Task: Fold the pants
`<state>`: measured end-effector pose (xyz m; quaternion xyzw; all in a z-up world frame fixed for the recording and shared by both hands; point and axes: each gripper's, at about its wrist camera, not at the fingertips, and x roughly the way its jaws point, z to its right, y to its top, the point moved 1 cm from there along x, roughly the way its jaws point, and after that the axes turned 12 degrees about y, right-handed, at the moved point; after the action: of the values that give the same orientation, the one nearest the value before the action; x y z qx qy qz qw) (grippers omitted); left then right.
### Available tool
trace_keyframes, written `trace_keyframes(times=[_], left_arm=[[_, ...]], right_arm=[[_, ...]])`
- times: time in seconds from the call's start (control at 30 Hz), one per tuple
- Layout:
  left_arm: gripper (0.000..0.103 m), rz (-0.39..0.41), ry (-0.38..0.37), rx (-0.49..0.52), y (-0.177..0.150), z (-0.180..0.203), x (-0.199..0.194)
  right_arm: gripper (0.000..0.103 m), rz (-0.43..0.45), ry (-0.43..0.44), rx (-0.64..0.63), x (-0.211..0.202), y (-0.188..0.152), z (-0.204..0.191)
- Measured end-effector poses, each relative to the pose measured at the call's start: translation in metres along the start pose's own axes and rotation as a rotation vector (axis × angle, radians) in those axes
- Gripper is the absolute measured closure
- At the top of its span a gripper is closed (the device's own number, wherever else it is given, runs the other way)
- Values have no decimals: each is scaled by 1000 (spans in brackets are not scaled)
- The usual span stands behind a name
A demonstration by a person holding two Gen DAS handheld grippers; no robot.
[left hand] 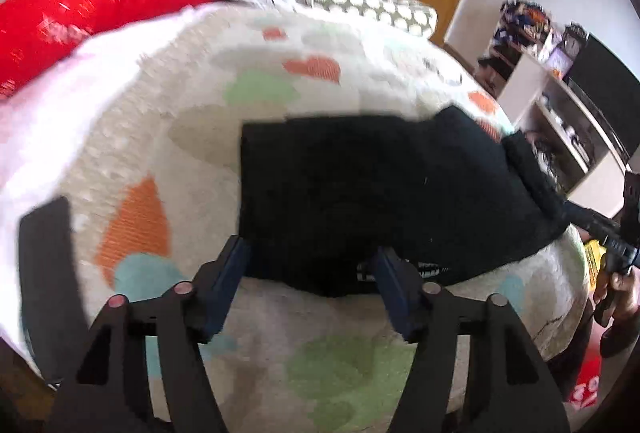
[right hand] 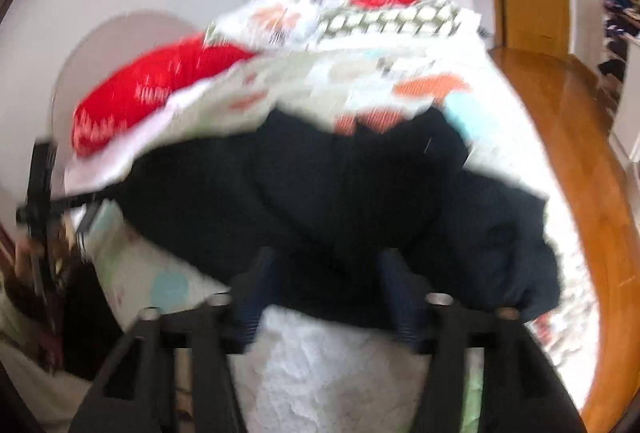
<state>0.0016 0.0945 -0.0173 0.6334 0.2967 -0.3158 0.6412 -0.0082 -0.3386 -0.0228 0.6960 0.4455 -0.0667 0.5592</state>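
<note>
**Pants lay dead ahead of both tongs, long axis 9-to-3**

We found the black pants [left hand: 360, 189] on the patterned bedspread [left hand: 168, 137], partly folded into a blocky shape. From the left gripper [left hand: 312, 273] they sat at 12 o'clock, the near hem between the 2 spread fingers; we judged it released, gripping nothing. The right gripper [right hand: 324, 281] faced the pants [right hand: 320, 185] at 12 o'clock too, jaws apart, cloth edge at its tips; blur kept us from confirming contact. The long axis ran 9-to-3 across both views. We judged neither hand clearly nearer. The bunched end lay at 3 o'clock.
</note>
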Motion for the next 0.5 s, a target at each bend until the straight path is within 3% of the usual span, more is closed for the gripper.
trace_keyframes(times=[0.07,0.13,0.3,0.37,0.4,0.47,0.5], left_arm=[[37,35,7,-22,6,-2,-10],[33,58,3,-27,11,1,-13],[33,75,-9,-20,20,20,-6],[32,65,-26,-11,20,29,2],[32,48,-26,-3,18,33,8],[32,17,-27,14,14,39,17],[32,6,-31,18,12,41,21]], right_arm=[[42,18,-25,-2,6,15,-1],[42,2,-108,-26,28,31,-4],[48,-110,-226,-41,106,41,9],[74,-137,-279,-40,119,36,22],[77,-100,-246,3,110,33,30],[93,-18,-206,111,79,31,45],[93,36,-200,153,57,28,51]])
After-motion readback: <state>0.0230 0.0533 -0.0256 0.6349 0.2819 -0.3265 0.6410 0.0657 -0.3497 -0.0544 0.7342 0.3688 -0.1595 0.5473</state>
